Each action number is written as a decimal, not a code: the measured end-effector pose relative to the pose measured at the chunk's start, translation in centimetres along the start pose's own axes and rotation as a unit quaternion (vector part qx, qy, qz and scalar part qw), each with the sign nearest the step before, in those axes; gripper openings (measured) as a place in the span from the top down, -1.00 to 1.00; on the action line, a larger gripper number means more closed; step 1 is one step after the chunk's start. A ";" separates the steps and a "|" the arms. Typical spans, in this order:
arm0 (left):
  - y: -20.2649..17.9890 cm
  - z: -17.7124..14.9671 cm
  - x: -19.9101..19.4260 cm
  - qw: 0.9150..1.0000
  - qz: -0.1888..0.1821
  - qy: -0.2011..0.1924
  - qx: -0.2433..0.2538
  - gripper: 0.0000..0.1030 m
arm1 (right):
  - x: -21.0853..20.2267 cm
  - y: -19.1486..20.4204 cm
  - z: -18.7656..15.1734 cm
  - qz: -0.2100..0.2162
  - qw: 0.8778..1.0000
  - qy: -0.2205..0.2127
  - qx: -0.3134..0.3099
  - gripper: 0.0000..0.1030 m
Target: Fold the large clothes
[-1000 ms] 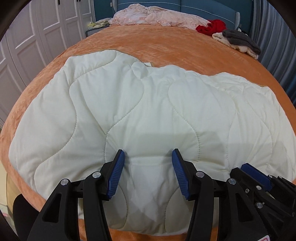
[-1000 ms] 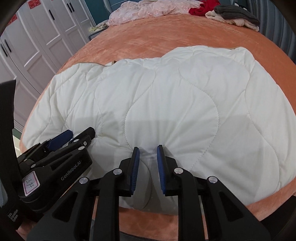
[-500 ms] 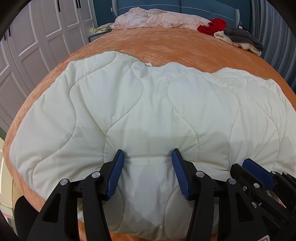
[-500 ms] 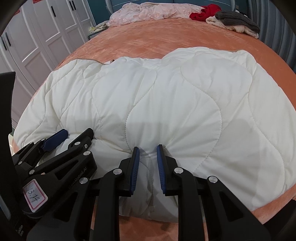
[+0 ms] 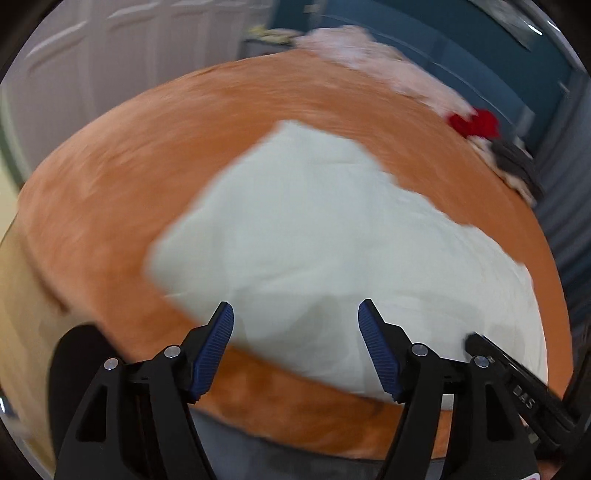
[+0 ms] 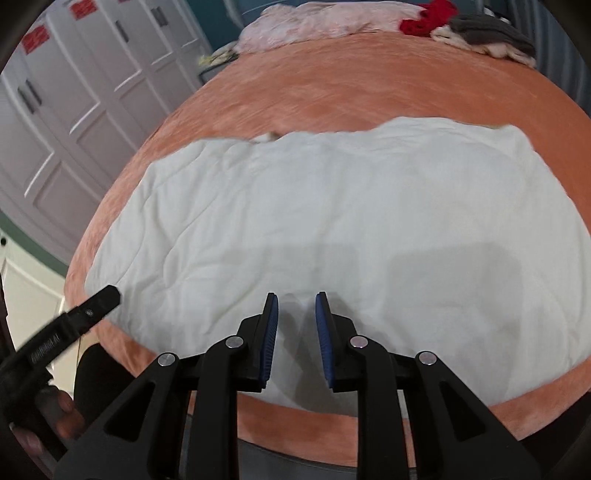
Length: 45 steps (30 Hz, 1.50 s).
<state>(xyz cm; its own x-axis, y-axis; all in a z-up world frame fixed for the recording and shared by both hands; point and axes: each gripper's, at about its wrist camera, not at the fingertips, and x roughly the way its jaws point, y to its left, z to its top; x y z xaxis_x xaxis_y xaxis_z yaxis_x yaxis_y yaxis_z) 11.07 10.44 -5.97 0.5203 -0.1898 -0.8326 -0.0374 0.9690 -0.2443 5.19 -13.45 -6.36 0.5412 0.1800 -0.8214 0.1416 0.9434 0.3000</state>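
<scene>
A large cream quilted garment (image 5: 332, 236) lies spread flat on the orange bed (image 5: 122, 177); it also shows in the right wrist view (image 6: 332, 221). My left gripper (image 5: 295, 343) is open and empty, held back above the garment's near edge. My right gripper (image 6: 295, 332) has its jaws a narrow gap apart above the near hem, with white fabric showing between them; whether it pinches the cloth I cannot tell. The left view is motion blurred. The left gripper's body (image 6: 66, 328) shows at the left of the right view.
At the bed's (image 6: 332, 85) far end lie a pink garment (image 6: 314, 22), a red one (image 6: 428, 18) and a grey and cream pile (image 6: 487, 37). White wardrobe doors (image 6: 85, 85) stand to the left. A blue headboard (image 5: 461, 55) is at the back.
Both grippers have pulled back and up from the garment. The left swung leftward, its view now blurred. The right gripper's jaws have opened slightly wider.
</scene>
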 end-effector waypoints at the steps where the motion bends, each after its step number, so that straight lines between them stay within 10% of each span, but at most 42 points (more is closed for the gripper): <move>1: 1.0 0.2 0.1 1.000 -0.001 0.005 -0.014 -0.31 | 0.4 0.5 -0.1 -0.002 1.000 0.004 -0.006 0.59; 14: 5.3 1.6 7.0 0.960 -0.155 0.114 -0.205 -0.56 | 2.8 0.7 -0.9 -0.023 0.999 0.021 -0.016 0.61; 18: 4.0 2.5 7.0 0.962 -0.148 0.109 -0.203 -0.47 | 2.9 0.9 -0.9 -0.027 0.999 0.020 -0.022 0.61; 22: 3.0 3.2 4.4 0.975 -0.137 0.071 -0.163 0.30 | 1.6 0.6 -0.5 -0.031 0.999 0.013 -0.006 0.63; 25: 2.6 4.1 2.1 0.980 -0.149 0.049 -0.125 0.53 | -0.6 0.1 -0.6 -0.042 0.999 -0.005 -0.001 0.62; 35: -2.1 5.8 -8.1 0.987 -0.151 -0.056 0.006 0.63 | 0.5 1.1 -2.7 0.041 0.997 0.061 0.016 0.77; 45: -11.4 2.5 -13.4 0.971 -0.146 -0.099 0.163 0.63 | -2.0 -0.9 -2.0 0.095 0.994 0.016 0.056 0.76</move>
<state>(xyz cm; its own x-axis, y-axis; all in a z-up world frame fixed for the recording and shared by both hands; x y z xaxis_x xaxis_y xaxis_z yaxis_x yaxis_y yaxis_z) 6.64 2.30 9.15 0.6229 -0.4619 -0.6314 0.3917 0.8828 -0.2594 2.33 -14.13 -5.94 0.5411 0.3624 -0.7589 0.1313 0.8549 0.5019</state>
